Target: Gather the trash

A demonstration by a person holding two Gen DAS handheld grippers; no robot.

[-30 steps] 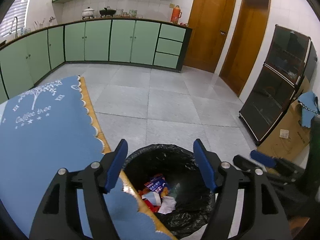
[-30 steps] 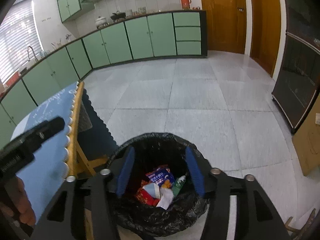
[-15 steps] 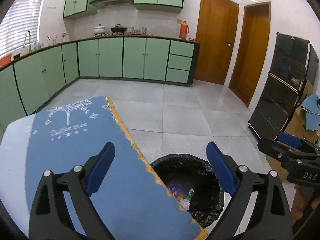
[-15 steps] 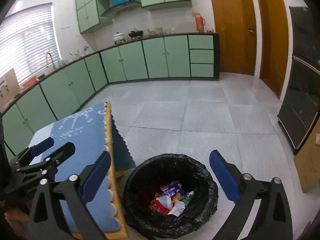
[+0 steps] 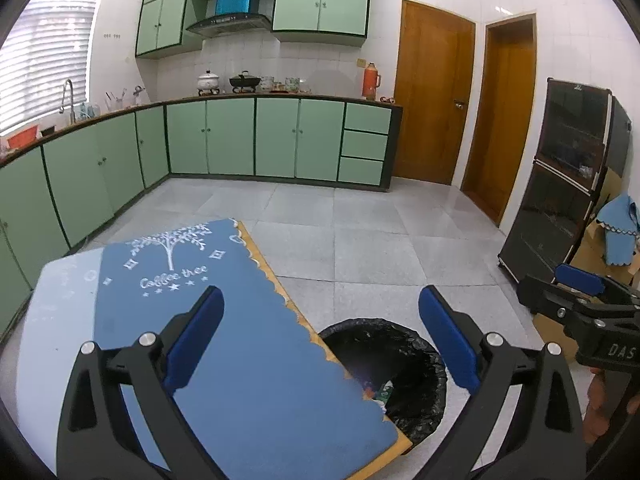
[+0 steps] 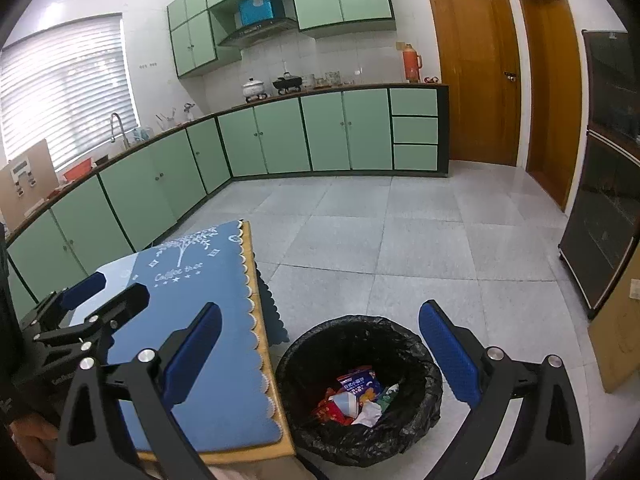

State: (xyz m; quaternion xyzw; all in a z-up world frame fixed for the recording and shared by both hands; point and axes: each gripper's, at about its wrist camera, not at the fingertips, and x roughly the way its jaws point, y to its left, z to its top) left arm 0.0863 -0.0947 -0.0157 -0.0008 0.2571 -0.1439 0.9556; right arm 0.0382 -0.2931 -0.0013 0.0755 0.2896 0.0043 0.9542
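Observation:
A round bin lined with a black bag [image 6: 416, 350] stands on the floor by the table's right edge; it also shows in the left wrist view [image 5: 408, 356]. Snack wrappers and crumpled paper [image 6: 356, 398] lie inside it. My left gripper [image 5: 320, 340] is open and empty, held above the blue tablecloth [image 5: 240, 360] and the bin's edge. My right gripper [image 6: 320, 344] is open and empty, above the bin and the table's corner. Each gripper shows at the edge of the other's view.
The low wooden table [image 6: 250, 248] carries a blue "Coffee tree" cloth. Green cabinets [image 6: 280, 136] line the back and left walls. A dark glass cabinet [image 5: 568, 200] and cardboard [image 6: 616, 320] stand at the right. Grey tiled floor [image 6: 400, 240] lies beyond.
Both grippers have risen and pulled back from the bin, and both have opened wider. The bin now looks smaller and lower in both views.

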